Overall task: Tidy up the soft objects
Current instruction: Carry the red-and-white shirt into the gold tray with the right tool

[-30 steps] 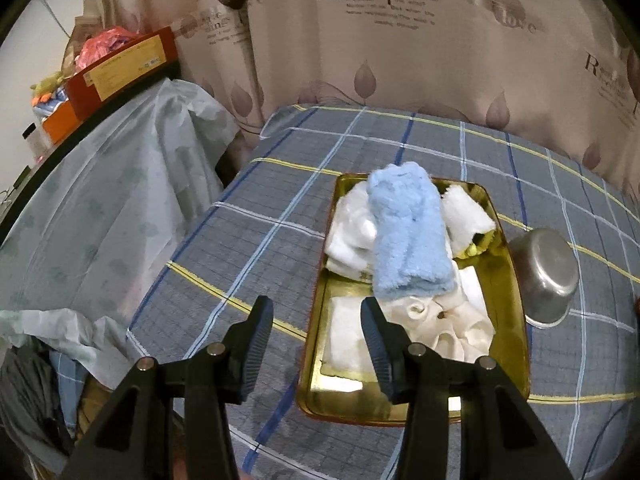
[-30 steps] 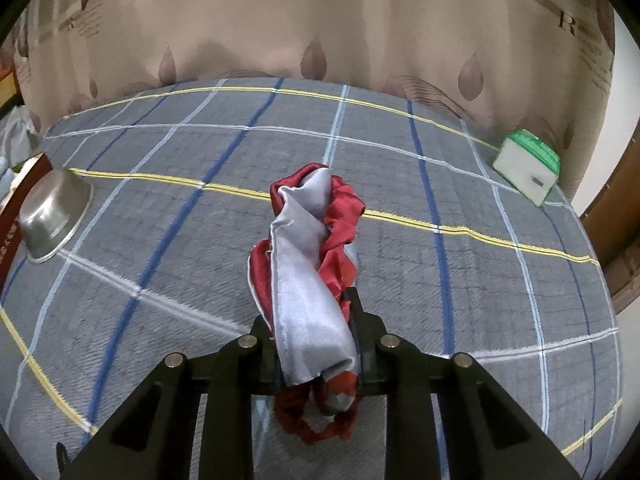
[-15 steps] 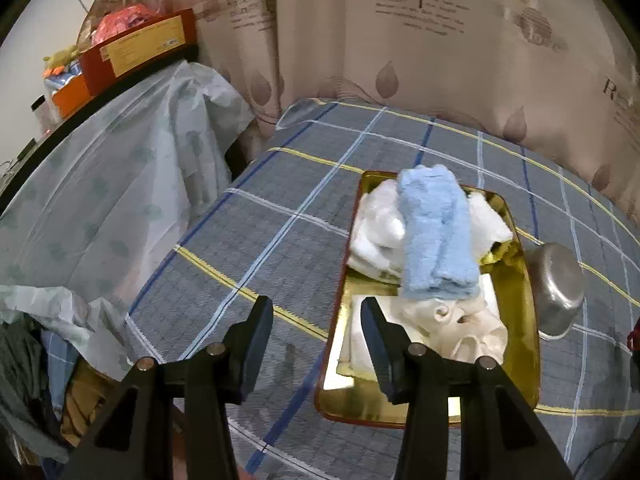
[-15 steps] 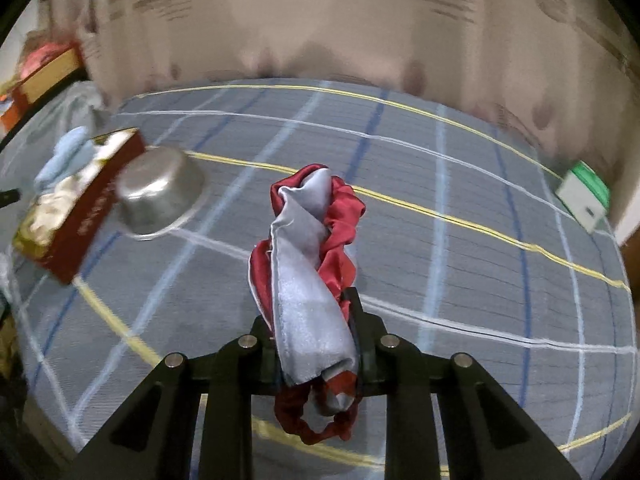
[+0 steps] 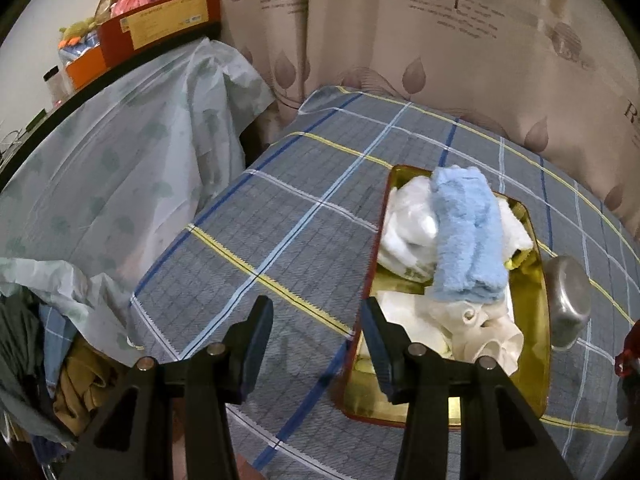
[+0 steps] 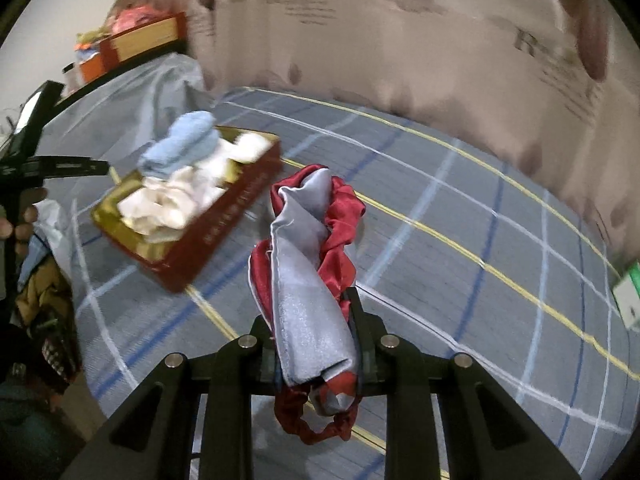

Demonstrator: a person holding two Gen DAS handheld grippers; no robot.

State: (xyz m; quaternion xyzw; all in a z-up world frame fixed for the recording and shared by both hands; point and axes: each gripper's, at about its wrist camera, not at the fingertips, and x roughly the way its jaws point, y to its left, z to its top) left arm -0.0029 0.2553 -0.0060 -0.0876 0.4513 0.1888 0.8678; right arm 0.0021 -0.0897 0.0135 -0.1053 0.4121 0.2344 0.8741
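Observation:
A gold-lined tray with red outer walls sits on the plaid cloth. In it lie a fluffy blue towel, white cloths and a crumpled cream cloth. My left gripper is open and empty, hovering by the tray's near left corner. My right gripper is shut on a red and grey satin cloth, held above the table to the right of the tray. A red bit of that cloth shows at the left wrist view's right edge.
An upturned metal bowl sits against the tray's right side. A green and white box lies at the far right. Sheet-covered furniture with a red box stands left; a curtain hangs behind. Clothes pile at the lower left.
My right gripper has swung left and risen with the satin cloth, bringing the tray into its view. My left gripper has drifted left, so the tray sits further right in its view.

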